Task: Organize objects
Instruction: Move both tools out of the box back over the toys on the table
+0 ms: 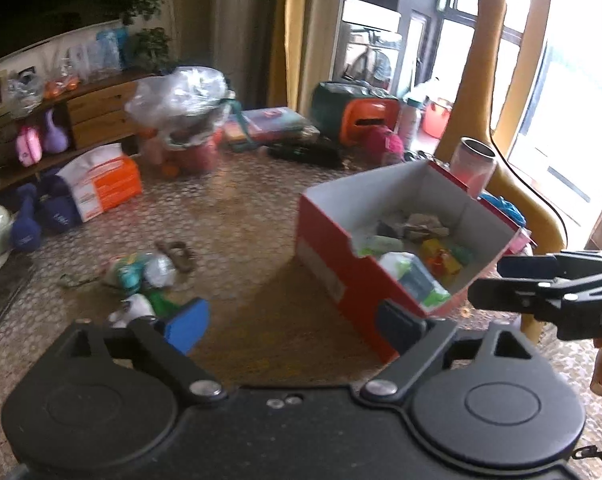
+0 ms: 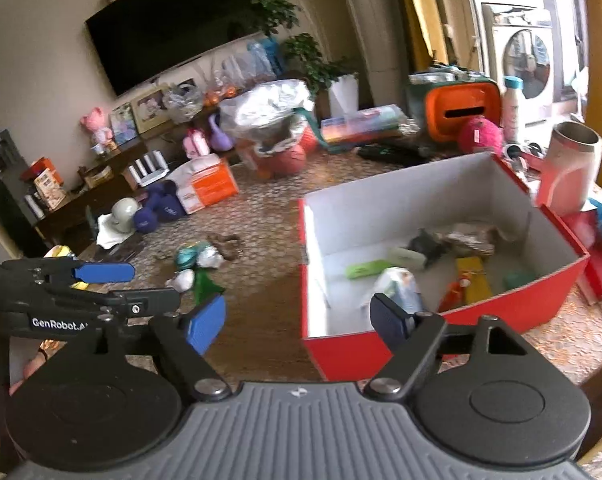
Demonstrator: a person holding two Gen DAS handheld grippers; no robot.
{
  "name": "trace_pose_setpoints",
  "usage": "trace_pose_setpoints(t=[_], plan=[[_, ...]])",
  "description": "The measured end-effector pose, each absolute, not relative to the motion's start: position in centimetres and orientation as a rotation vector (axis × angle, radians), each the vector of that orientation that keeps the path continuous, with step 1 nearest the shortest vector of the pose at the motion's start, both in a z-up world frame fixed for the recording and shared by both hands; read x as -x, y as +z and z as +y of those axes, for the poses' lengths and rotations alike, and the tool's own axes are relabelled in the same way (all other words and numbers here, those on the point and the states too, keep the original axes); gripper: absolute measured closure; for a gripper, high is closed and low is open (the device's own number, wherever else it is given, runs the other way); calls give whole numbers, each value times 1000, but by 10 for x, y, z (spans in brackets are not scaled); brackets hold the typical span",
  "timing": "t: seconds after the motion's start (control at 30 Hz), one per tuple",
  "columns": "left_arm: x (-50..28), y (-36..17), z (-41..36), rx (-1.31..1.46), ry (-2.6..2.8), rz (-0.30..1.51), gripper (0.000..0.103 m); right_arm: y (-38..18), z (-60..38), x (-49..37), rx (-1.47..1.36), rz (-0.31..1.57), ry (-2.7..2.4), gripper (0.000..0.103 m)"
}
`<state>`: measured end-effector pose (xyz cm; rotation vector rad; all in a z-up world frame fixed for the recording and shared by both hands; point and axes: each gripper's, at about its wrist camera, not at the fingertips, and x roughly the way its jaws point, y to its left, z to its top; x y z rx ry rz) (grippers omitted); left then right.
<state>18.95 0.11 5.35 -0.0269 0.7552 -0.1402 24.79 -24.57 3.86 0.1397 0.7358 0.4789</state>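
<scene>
Covering the whole near area is a patterned table surface (image 2: 261,208), brown and beige, strewn with household clutter; behind it the room shows a dark wall television (image 2: 173,24), a low wooden shelf unit (image 1: 97,108) on the left, a leafy plant (image 2: 313,60) and yellow curtains (image 1: 289,32) by bright windows on the right.

On the right of the table stands an open red box (image 2: 441,328) with white inner walls, holding a green packet, a white pouch, yellow and orange bits and crumpled brownish wrapping. Just beyond its far right corner stands a pink tumbler (image 2: 569,172).

Left of the box, well apart from it, lies a small heap of loose items (image 2: 199,258): teal and silver wrappers, a white lump and something green. Farther left sit blue dumbbells (image 2: 159,210) and an orange-and-white tissue pack (image 2: 205,186). At the far side are a plastic-covered basket (image 2: 271,116) and an orange-fronted container (image 2: 461,108).

The left gripper (image 1: 297,320) is spread wide and empty, its right pad in front of the box's near corner. The right gripper (image 2: 301,320) is likewise released, nothing between its blue pads, its right finger overlapping the box's near wall.
</scene>
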Motion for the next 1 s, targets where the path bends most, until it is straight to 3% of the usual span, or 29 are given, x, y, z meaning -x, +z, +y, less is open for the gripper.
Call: trace_pose_setpoints(t=[0.1,1.0], plan=[[-182,55,17,40,-120,736,1,37,-231,-245,-129,736,501,21],[-189,-13,131,131,44,686,0,2,-117,-302,-50,826,575,21]])
